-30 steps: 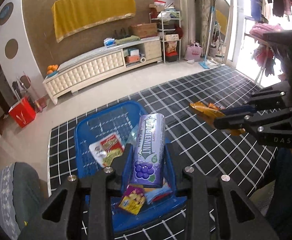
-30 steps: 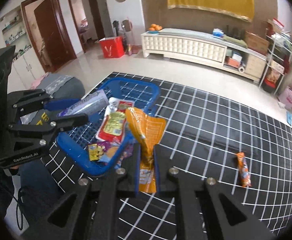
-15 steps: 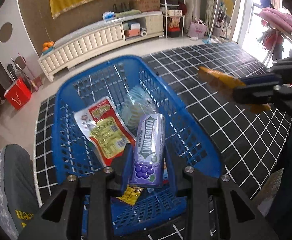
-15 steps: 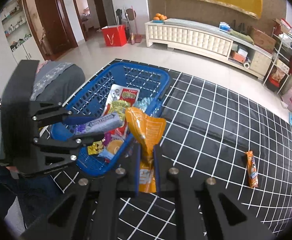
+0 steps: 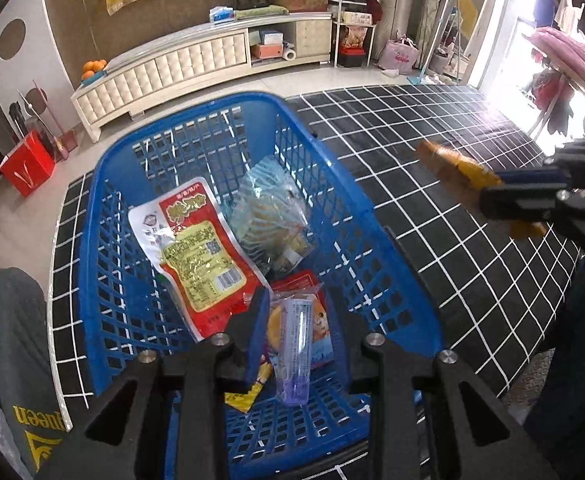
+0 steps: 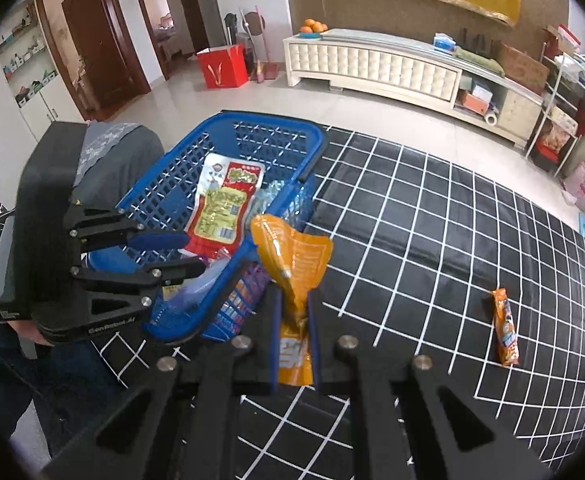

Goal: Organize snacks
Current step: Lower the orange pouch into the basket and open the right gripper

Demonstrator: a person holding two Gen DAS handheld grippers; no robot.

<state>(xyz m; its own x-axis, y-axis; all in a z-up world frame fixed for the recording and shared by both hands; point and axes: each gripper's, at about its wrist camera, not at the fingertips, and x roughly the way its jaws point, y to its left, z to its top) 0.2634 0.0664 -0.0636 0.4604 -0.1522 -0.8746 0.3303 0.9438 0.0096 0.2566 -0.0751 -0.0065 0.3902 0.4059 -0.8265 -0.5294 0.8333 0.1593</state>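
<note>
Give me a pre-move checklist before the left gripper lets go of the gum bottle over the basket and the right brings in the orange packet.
1. Left gripper inside the blue basket: ok.
2. Purple gum bottle between its fingers, pointing down: ok.
3. Bottle resting on the snacks beneath: cannot tell.
4. Right gripper shut on the orange packet: ok.
5. Orange packet over the basket: not ok, it hangs beside the rim.
6. Orange snack bar collected: not ok, it lies on the black grid mat.
</note>
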